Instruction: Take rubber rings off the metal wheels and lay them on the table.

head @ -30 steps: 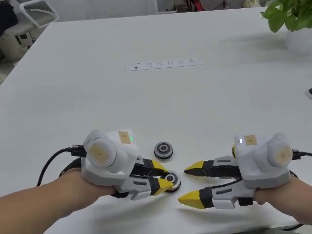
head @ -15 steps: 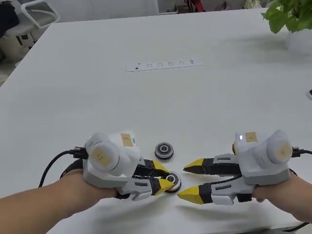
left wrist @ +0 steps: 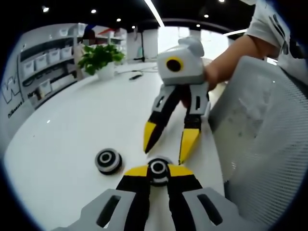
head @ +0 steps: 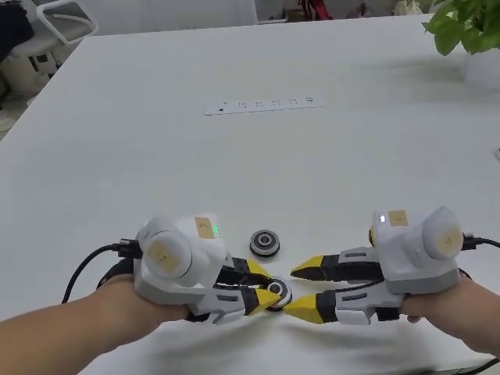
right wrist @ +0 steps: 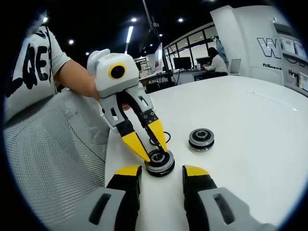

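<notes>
Two wheels lie near the front of the table [head: 328,172]. The left gripper [head: 264,287] is pinching the near wheel [head: 276,292]. The right gripper [head: 297,289] is open, its tips just right of that wheel. The far wheel [head: 265,242] lies free with its black ring [left wrist: 98,161] on.

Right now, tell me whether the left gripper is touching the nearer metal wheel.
Touching. In the left gripper view, the left gripper has both yellow tips pressed against opposite sides of the metal wheel.
</notes>
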`<state>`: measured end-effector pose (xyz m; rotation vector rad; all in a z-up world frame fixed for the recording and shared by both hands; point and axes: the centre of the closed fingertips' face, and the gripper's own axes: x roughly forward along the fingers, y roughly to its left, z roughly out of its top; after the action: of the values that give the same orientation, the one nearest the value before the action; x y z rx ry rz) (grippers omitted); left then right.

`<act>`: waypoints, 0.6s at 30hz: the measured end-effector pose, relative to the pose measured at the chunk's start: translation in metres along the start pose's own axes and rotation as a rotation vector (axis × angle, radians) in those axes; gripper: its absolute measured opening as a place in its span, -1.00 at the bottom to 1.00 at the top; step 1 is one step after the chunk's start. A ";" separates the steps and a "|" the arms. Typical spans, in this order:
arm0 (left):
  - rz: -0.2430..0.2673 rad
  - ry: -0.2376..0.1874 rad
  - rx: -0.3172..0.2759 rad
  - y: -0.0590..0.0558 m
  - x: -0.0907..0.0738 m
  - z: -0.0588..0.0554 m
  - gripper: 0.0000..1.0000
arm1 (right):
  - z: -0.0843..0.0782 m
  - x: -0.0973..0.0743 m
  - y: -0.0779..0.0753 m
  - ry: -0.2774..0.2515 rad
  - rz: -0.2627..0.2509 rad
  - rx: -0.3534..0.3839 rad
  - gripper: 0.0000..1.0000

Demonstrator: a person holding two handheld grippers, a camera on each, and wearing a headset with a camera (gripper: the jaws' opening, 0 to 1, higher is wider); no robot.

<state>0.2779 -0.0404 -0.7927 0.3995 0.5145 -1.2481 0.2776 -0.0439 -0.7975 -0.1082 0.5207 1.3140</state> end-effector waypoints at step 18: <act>0.000 -0.001 0.003 0.001 0.000 0.000 -0.73 | -0.005 0.007 0.000 0.034 0.008 -0.045 -0.52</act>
<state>0.2784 -0.0402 -0.7927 0.4018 0.5121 -1.2492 0.2768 -0.0391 -0.8052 -0.1659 0.5206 1.3334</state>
